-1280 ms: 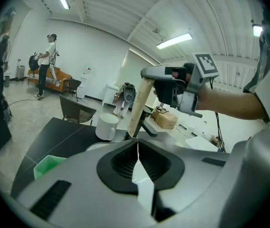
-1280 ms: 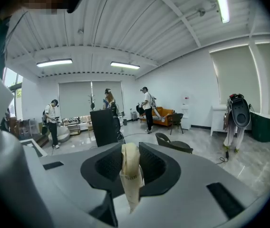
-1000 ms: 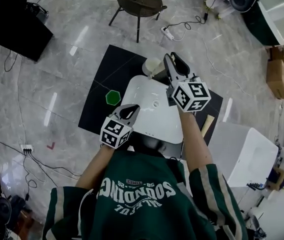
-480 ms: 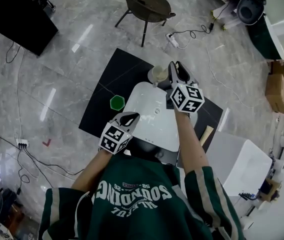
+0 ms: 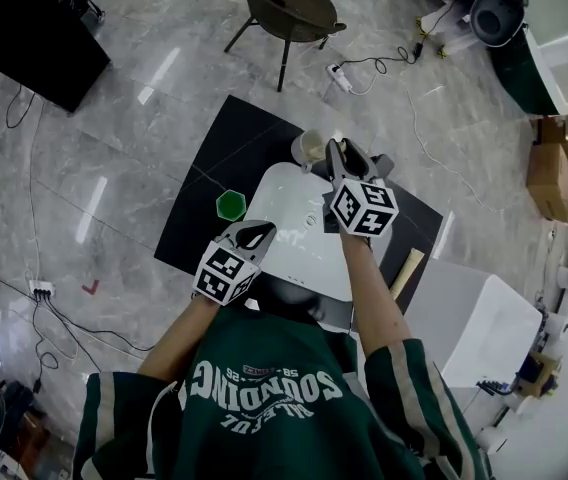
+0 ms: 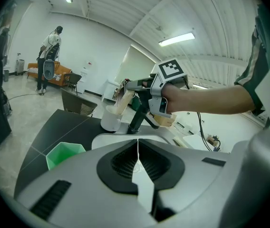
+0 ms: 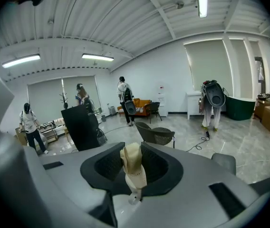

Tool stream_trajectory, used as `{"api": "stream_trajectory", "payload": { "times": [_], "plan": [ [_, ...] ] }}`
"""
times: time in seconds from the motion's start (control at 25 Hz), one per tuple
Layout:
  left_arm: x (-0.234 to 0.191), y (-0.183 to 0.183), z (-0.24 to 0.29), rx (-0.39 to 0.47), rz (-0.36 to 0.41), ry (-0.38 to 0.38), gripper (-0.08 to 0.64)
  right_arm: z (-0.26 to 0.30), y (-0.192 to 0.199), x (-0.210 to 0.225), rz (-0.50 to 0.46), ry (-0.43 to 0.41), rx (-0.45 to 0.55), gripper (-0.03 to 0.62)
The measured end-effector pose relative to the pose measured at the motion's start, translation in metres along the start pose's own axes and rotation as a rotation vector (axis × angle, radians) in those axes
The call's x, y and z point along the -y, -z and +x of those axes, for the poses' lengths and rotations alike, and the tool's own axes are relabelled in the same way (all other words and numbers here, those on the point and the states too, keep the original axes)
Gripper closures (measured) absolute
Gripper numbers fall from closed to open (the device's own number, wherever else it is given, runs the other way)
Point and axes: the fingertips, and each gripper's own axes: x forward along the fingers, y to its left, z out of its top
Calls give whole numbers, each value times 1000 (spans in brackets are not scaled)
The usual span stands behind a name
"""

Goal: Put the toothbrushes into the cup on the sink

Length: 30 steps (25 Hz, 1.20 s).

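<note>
Sink (image 5: pixel 286 196) scene: right claw (image 5: pixel 340 154) grips a toothbrush (image 7: pixel 133 167) right by the cup (image 5: pixel 310 146), so lowering it in looks next; left claw (image 6: pixel 137 148) is closed, empty.

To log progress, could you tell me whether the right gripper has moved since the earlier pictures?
Yes. The right gripper, shut on a toothbrush, has sunk toward the sink, nearer the cup.

Glossy grey marble floor (image 5: pixel 114 118). Black mat (image 5: pixel 226 153) laid on it. Dark round chair (image 5: pixel 294 8) beyond. Cardboard box (image 5: pixel 552 173) right. Ribbed white ceiling (image 7: pixel 101 23), strip lights (image 7: pixel 97 57) lit.
</note>
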Motion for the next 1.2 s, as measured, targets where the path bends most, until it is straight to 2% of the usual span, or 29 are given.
{"api": "stream_trajectory", "payload": {
  "times": [0.52, 0.8, 1.2],
  "plan": [
    [18, 11, 6, -27, 8, 40, 546, -28, 47, -5, 38, 34, -72, 476],
    [17, 11, 1, -20, 1, 24, 546, -24, 51, -1, 55, 36, -82, 477],
    [12, 17, -5, -21, -6, 11, 546, -11, 53, 1, 23, 22, -108, 475]
  ]
}}
